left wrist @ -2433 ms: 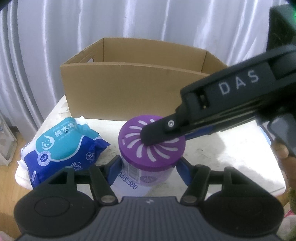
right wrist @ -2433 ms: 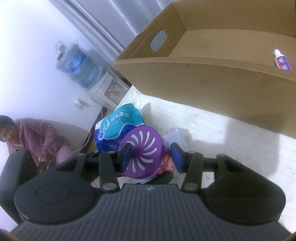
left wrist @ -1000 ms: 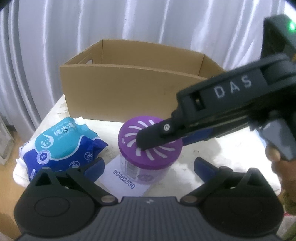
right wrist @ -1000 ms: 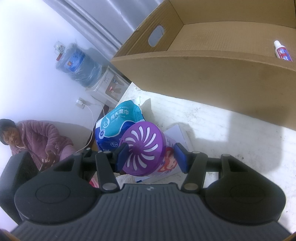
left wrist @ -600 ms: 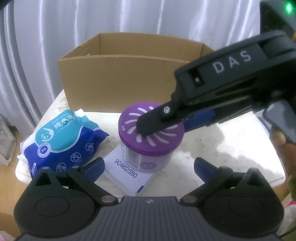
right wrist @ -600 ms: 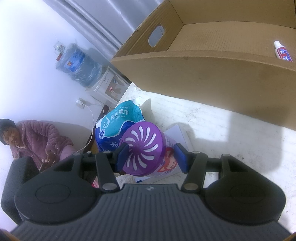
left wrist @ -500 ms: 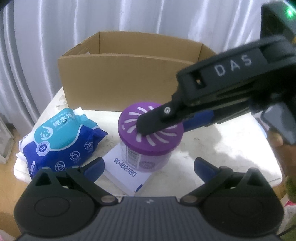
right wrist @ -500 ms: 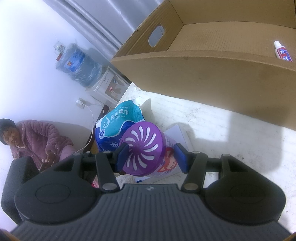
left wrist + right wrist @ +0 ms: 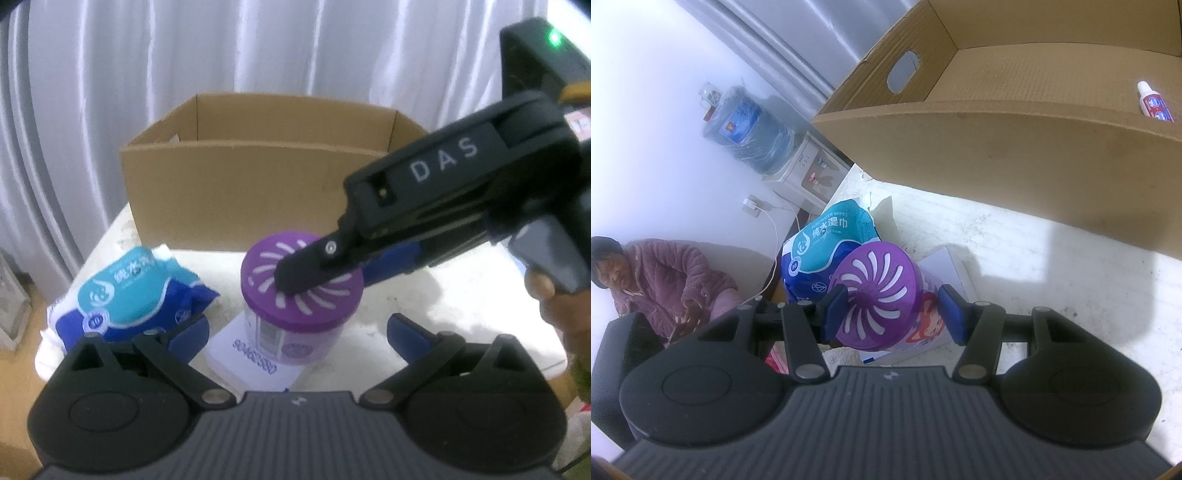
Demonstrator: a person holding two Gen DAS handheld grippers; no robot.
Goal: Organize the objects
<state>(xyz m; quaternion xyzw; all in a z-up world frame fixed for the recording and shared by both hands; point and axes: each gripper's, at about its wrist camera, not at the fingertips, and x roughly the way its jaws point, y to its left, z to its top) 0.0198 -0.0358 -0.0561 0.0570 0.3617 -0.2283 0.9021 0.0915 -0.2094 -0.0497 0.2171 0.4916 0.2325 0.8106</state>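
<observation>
Jar (image 9: pixel 301 306) with a purple vented lid stands upright on a white card (image 9: pixel 255 354) on the counter (image 9: pixel 461 306) in the left wrist view, ahead of the left claw (image 9: pixel 297 334) and centred on the gap between its blue pads, which are spread wide and touch nothing. The right claw (image 9: pixel 325 262) reaches in from the right over the lid, one black finger lying across the top of it. A blue pack of wet wipes (image 9: pixel 129 295) lies just left of the jar, and an open cardboard box (image 9: pixel 266 177) stands behind it against the curtain.

From the right wrist view, the jar (image 9: pixel 882 299) sits between the right claw's (image 9: pixel 892 310) two blue pads; the left pad presses on the lid's rim and the right pad on the jar's printed side, so the claw is pinching the jar. The wipes pack (image 9: pixel 827 247) lies just beyond it. Further off, the box (image 9: pixel 1015 147) holds a small tube (image 9: pixel 1154 103) on its floor. A water dispenser (image 9: pixel 764 147) stands by the wall.
</observation>
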